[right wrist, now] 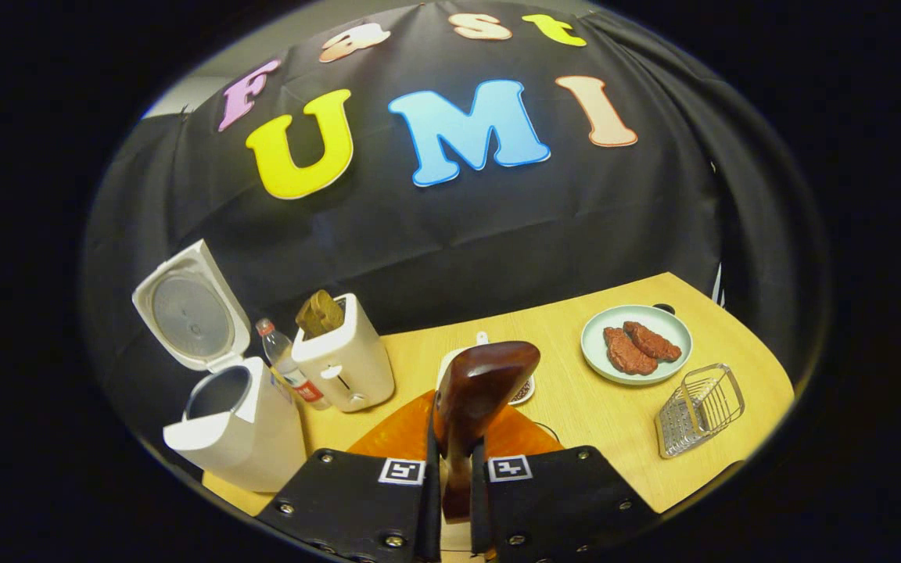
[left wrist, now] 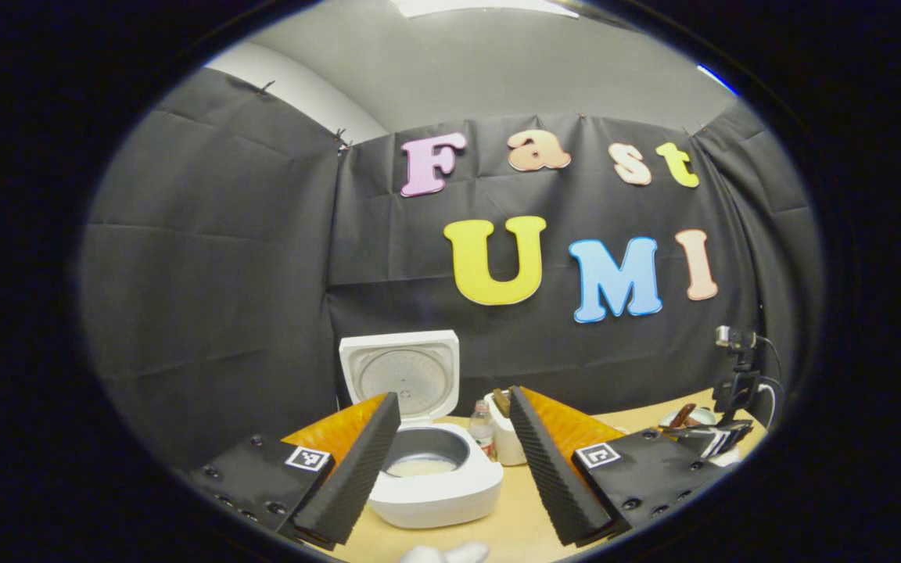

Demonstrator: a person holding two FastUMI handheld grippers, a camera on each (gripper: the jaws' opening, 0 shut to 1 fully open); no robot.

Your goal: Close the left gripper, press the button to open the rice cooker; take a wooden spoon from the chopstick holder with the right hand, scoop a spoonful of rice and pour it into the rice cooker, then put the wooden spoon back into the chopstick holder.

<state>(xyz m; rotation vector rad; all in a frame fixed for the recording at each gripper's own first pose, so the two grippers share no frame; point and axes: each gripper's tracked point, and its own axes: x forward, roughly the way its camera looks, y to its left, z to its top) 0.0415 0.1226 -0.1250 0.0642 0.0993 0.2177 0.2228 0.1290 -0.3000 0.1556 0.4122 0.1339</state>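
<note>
Black cloth backs a pale wooden desk (right wrist: 615,422). By its left edge the rice cooker (left wrist: 435,477) stands lid-up, rice inside. The right gripper (right wrist: 457,500) is clamped on the wooden spoon (right wrist: 482,391), which looks stiff, light and smooth, best held mid-handle. The left gripper (left wrist: 450,461) is spread wide, holding nothing.

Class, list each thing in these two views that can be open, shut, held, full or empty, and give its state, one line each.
White rice cooker: lid up, rice in the pot.
Dark wooden spoon: clamped by its handle in the right gripper.
Left gripper: open, holding nothing.
White toaster: brown slice sticking up from the slot.
Pale green plate: two pieces of meat on it.
Wire basket: empty, tipped over.
</note>
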